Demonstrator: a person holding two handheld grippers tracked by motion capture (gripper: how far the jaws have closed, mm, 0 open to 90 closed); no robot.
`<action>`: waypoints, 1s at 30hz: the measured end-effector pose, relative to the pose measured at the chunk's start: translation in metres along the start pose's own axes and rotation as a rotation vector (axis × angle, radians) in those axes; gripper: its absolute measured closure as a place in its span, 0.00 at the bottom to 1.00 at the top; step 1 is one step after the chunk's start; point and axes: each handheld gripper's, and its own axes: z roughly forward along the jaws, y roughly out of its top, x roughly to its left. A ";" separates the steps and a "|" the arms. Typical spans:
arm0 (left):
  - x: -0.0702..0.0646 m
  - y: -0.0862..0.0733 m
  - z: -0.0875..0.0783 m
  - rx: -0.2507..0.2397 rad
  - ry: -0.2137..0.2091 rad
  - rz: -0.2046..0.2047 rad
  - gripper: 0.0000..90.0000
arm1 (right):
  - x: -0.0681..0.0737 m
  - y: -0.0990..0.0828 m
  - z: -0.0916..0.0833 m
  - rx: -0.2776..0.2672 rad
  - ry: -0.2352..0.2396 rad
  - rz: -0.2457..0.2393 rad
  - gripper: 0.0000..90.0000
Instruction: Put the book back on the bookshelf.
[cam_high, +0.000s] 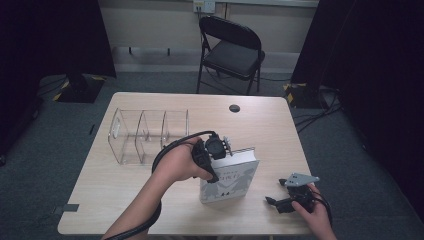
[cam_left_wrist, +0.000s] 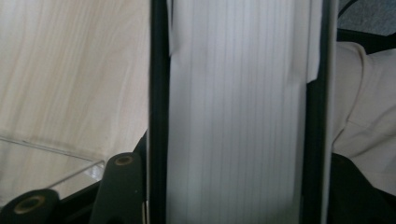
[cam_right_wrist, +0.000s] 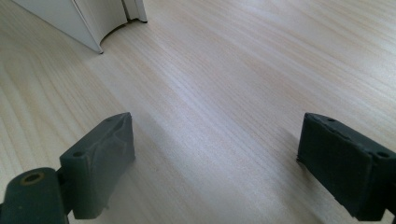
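1. Nearest the person, the right gripper (cam_high: 294, 199) rests low at the table's (cam_high: 125, 200) near right edge, jaws spread wide over bare wood with nothing between them.
2. Mid-table, the left gripper (cam_high: 212, 150) clamps the book (cam_high: 231, 179) from above, jaws pressed against both covers; the book stands upright on the tabletop.
3. Behind it on the left stands a clear plastic organizer (cam_high: 145, 134), just beside the left hand (cam_high: 180, 162).
4. Beyond the table, a black folding chair (cam_high: 231, 50).
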 end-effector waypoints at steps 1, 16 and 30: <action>0.000 0.001 0.001 0.001 0.001 0.005 0.54 | 0.000 0.000 0.000 0.000 0.000 -0.001 0.11; 0.000 0.014 0.014 -0.002 -0.002 0.015 0.49 | 0.000 0.000 0.000 0.000 0.000 0.000 0.11; 0.002 0.017 0.018 0.022 -0.021 -0.006 0.46 | 0.000 0.000 0.000 0.000 0.000 0.000 0.11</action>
